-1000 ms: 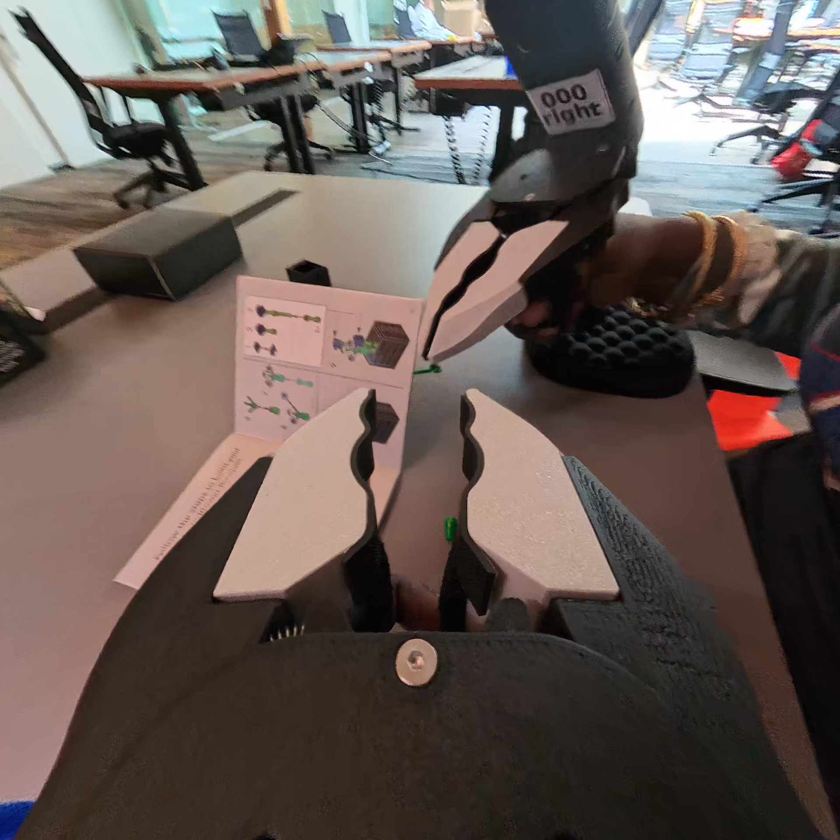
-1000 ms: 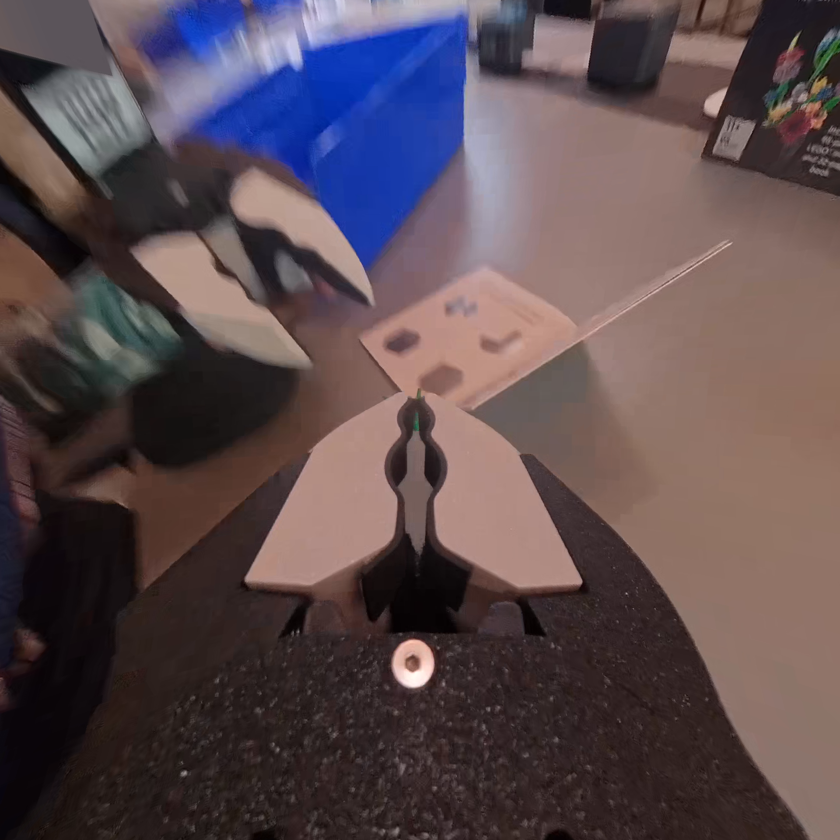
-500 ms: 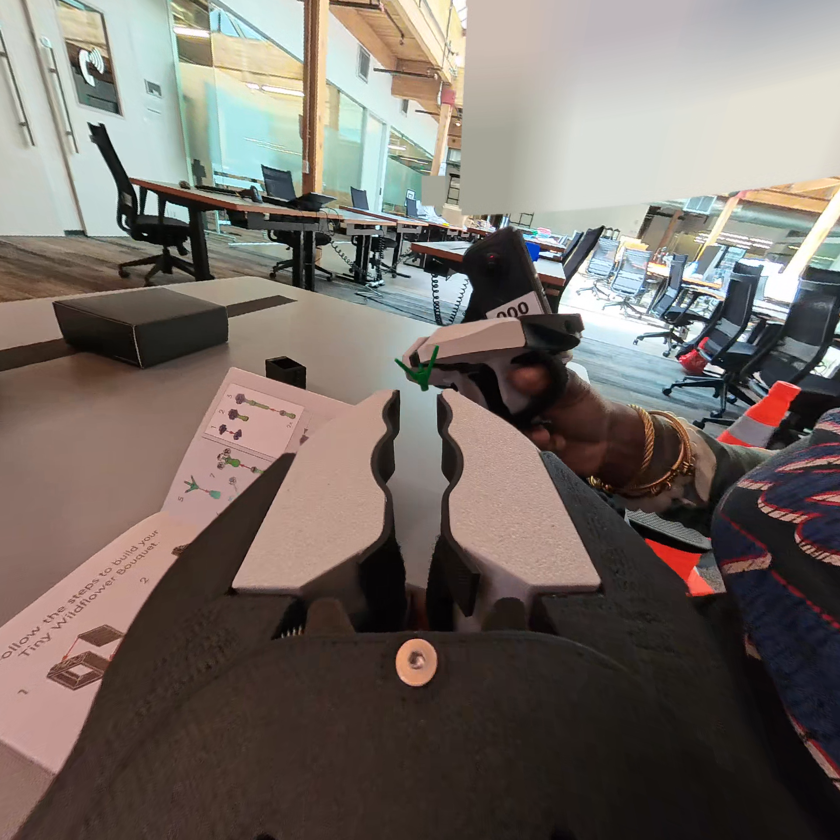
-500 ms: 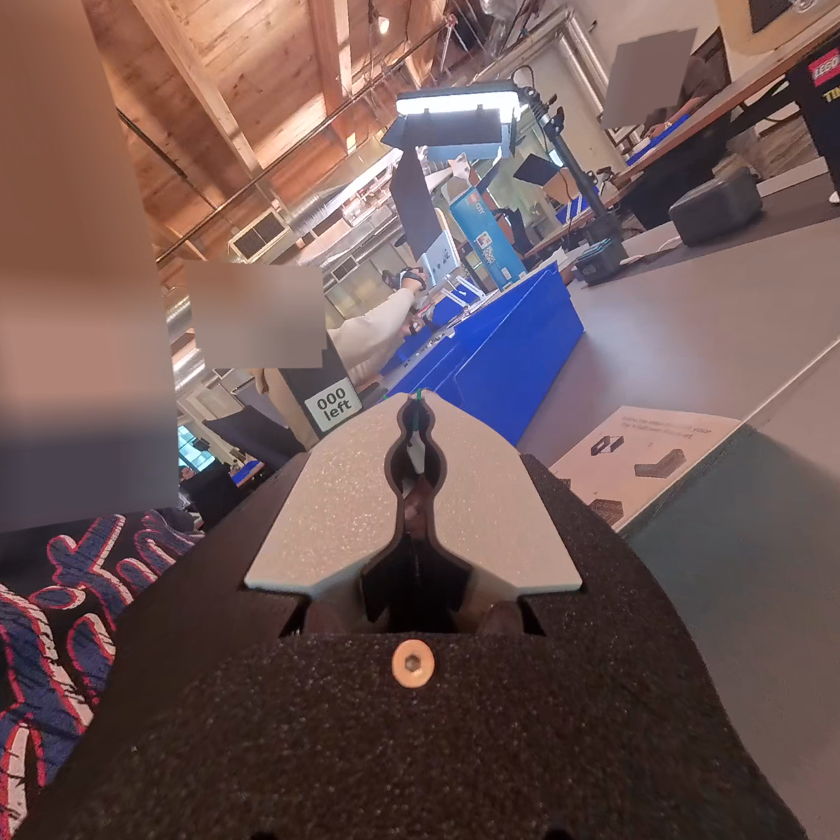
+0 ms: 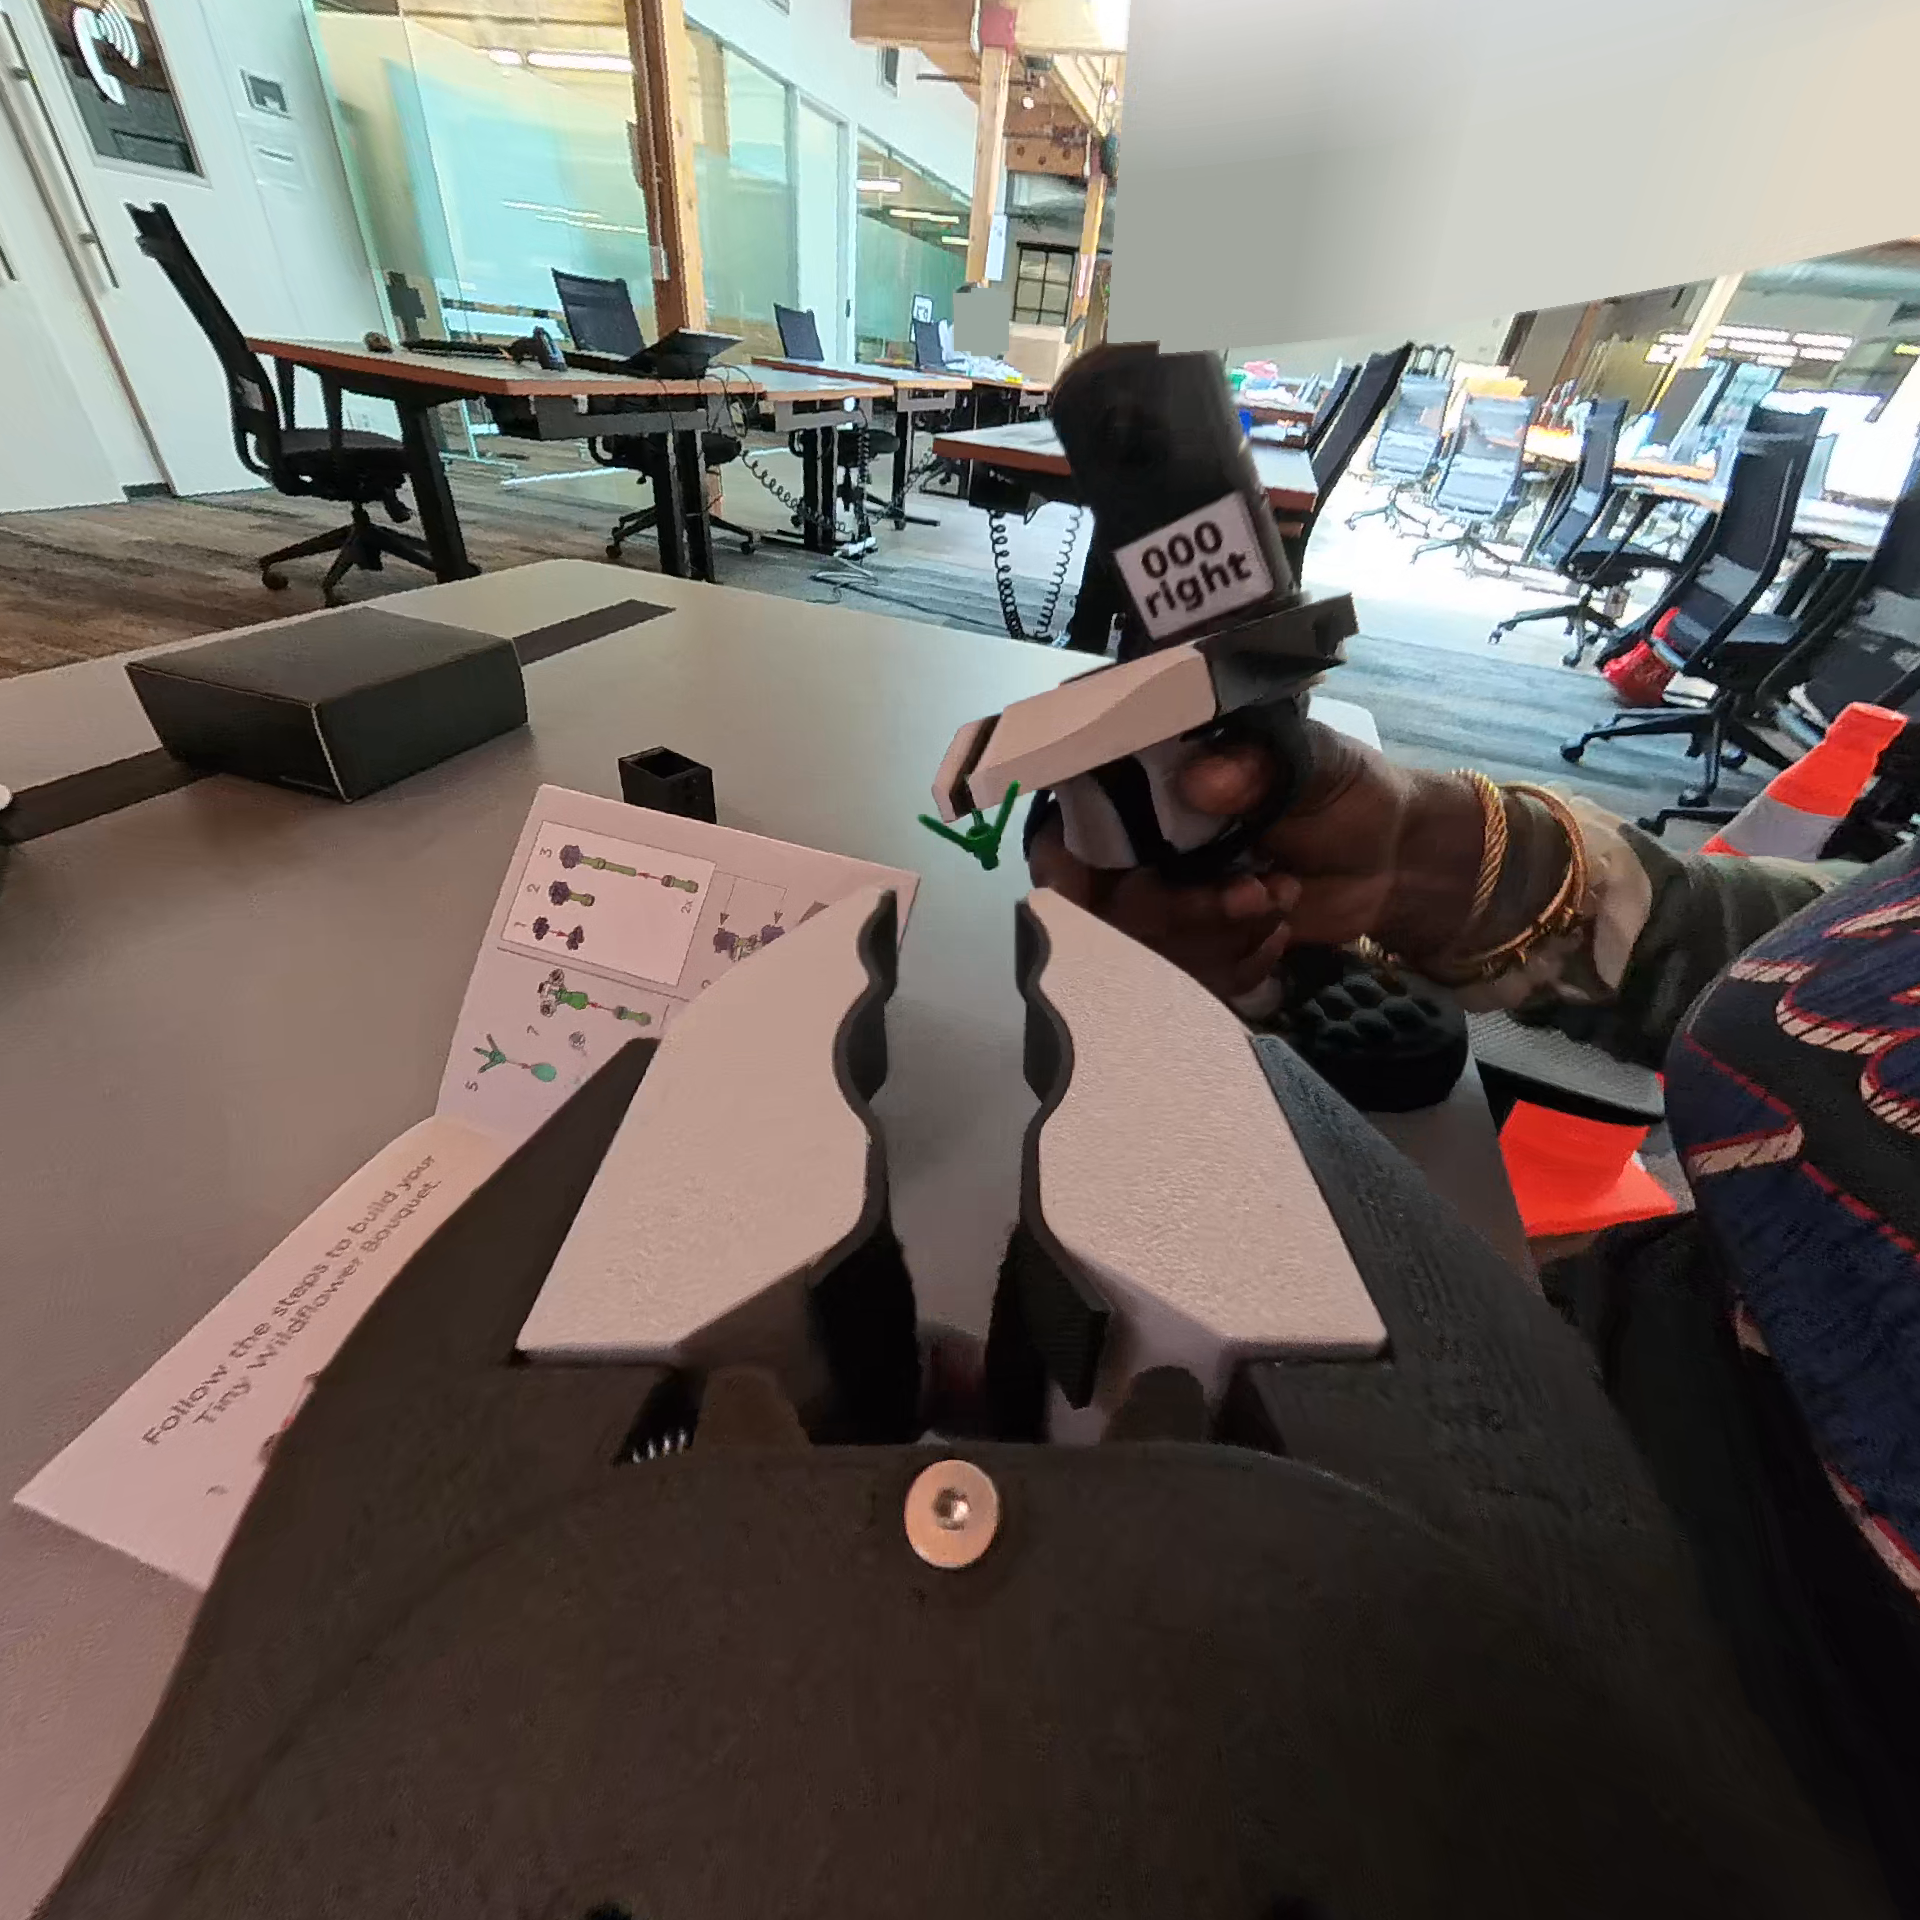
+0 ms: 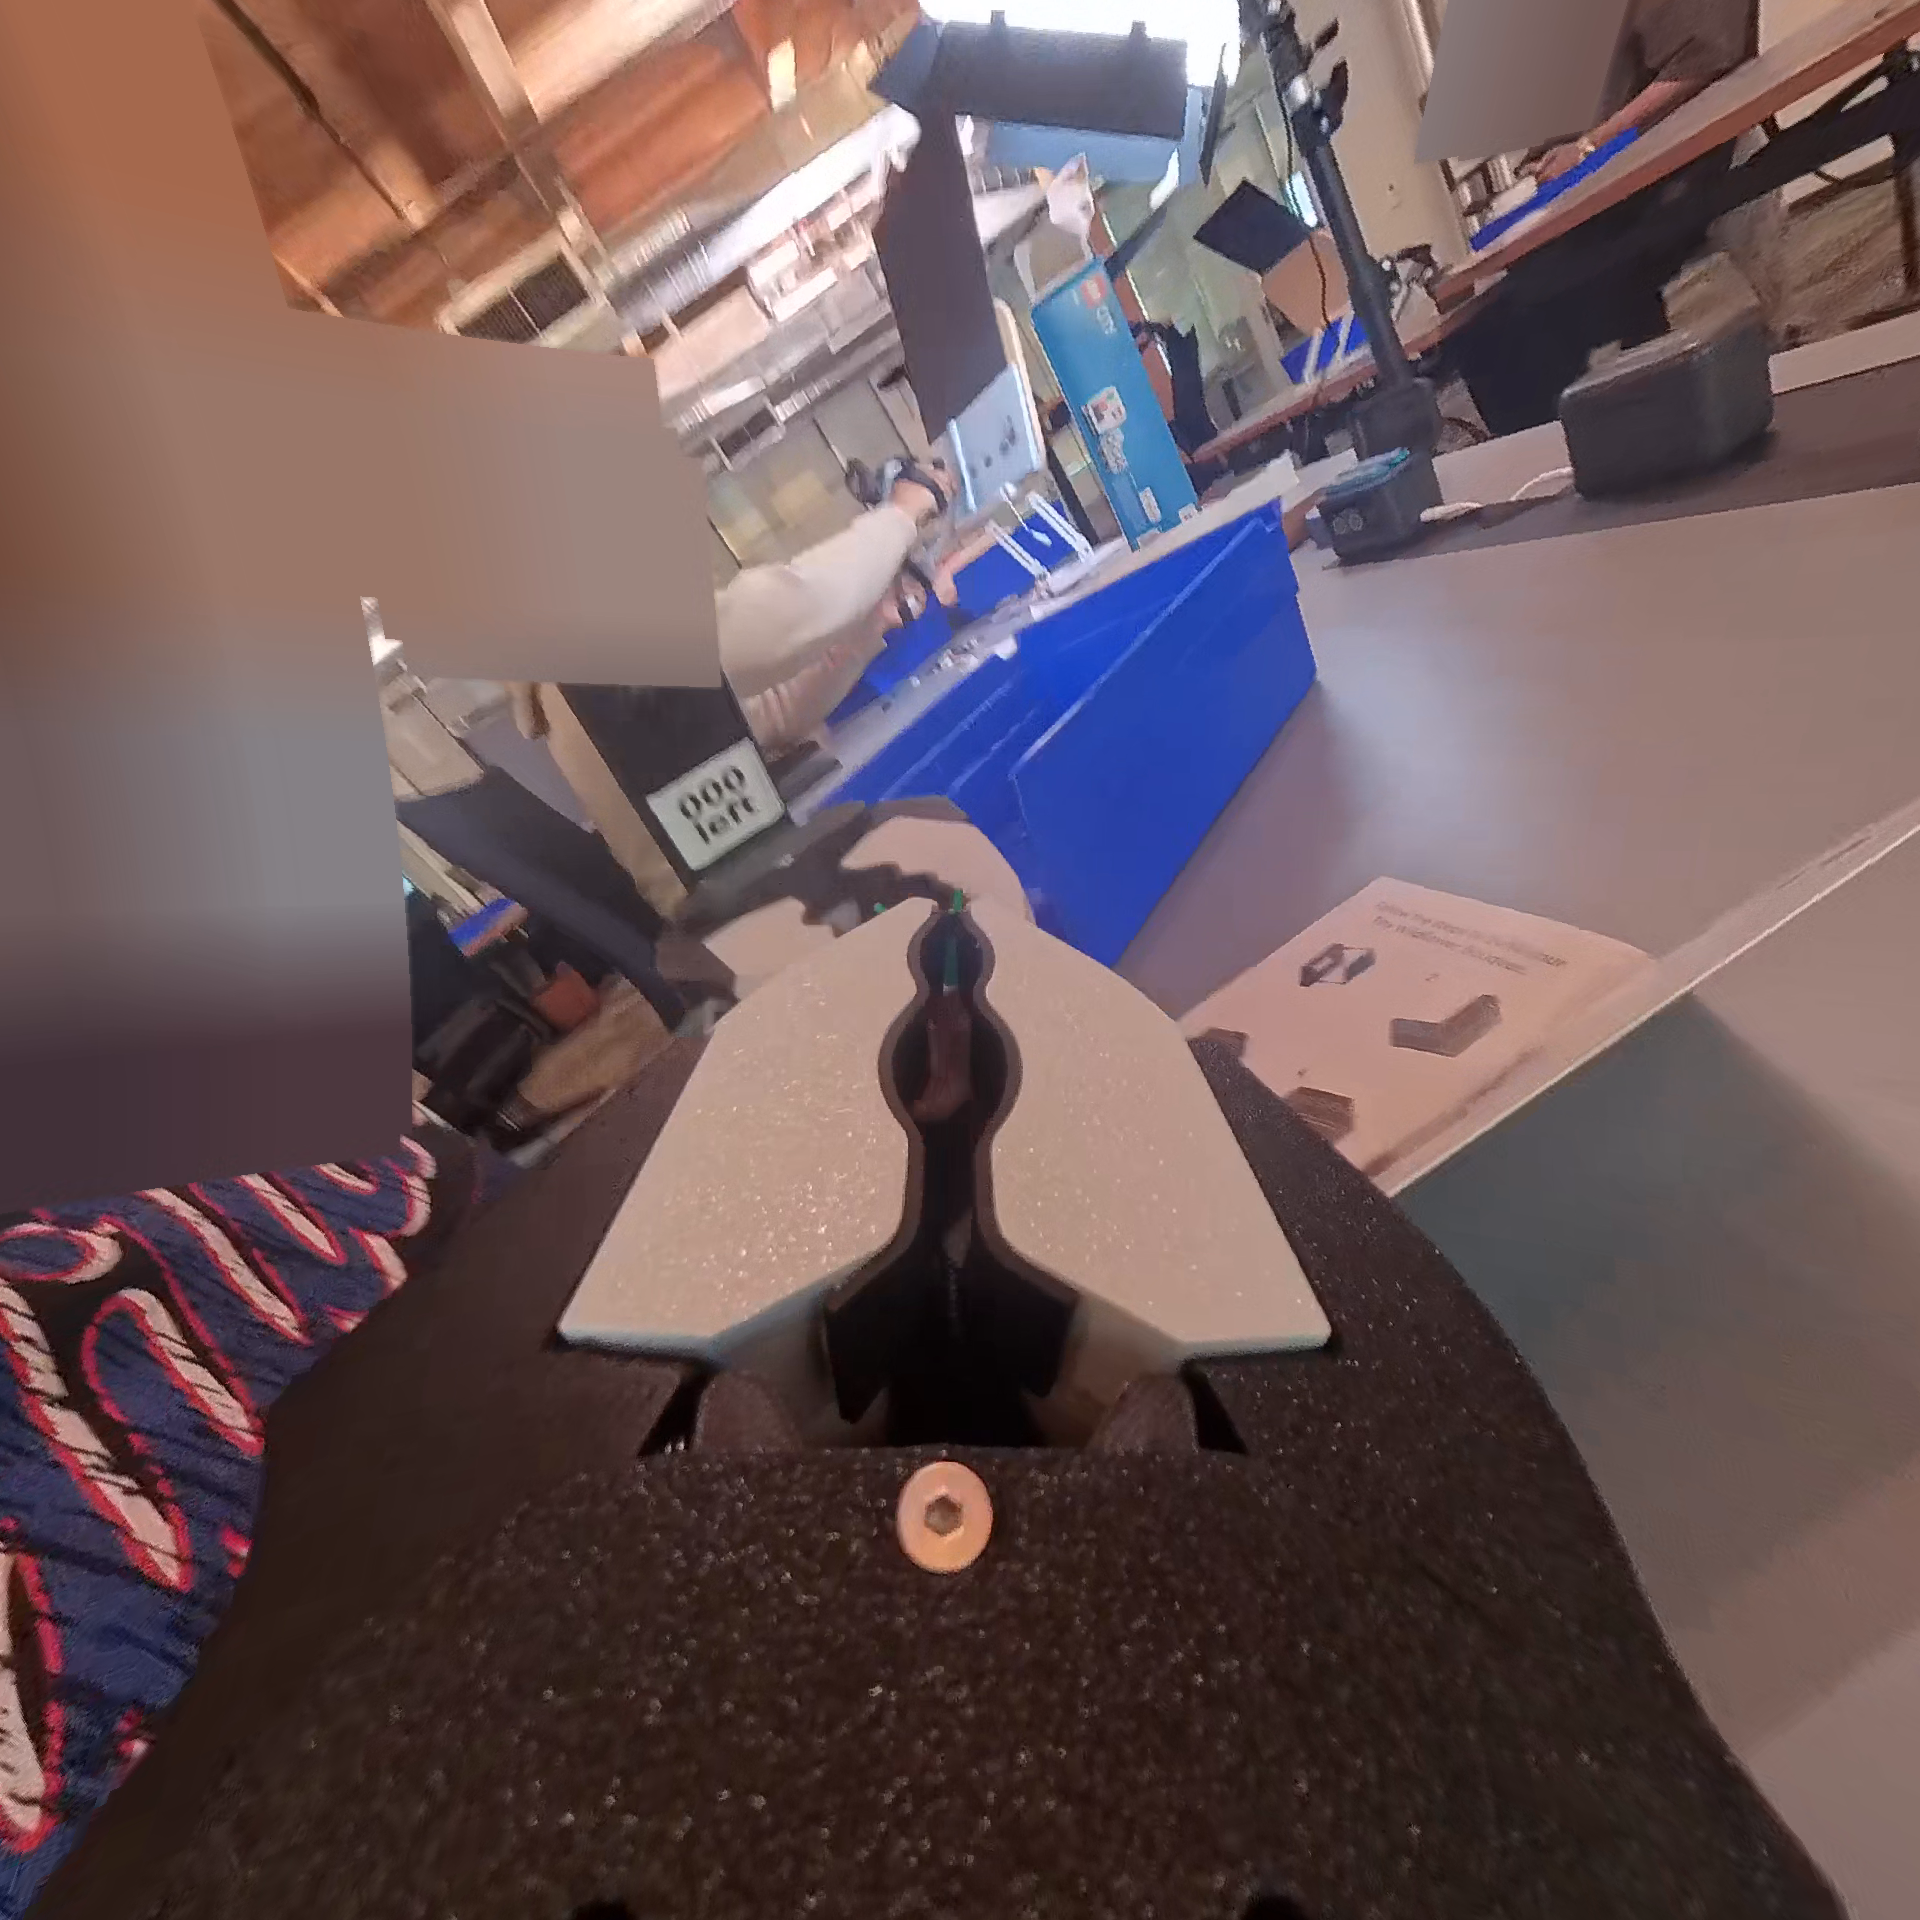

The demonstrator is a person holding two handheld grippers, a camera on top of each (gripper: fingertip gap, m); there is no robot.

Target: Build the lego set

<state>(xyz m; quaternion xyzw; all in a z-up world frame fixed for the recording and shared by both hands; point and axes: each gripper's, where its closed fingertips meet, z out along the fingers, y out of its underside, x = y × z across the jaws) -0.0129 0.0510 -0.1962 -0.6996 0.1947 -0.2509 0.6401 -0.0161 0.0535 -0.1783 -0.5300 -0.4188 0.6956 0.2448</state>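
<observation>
Right gripper (image 5: 961,795), grainy grey fingers pinched on spiky green stem piece (image 5: 977,828); left gripper (image 5: 951,925) parted, empty.

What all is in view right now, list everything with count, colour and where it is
Green lego stem piece: one, green, pinched at the tip of the right claw, raised above the table.
Instruction sheet: one, white, folded, lying on the table ahead of the left claw.
Small open-topped block: one, black, on the table behind the sheet.
Flat box: one, black, far left on the table.
Bumpy pad: one, black, under the right hand.
Bins: blue, beyond the left claw.
Table: one, grey.
Left claw: open, empty.
Right claw: shut on the green piece.
Hand: one, gripping the right claw's handle.
</observation>
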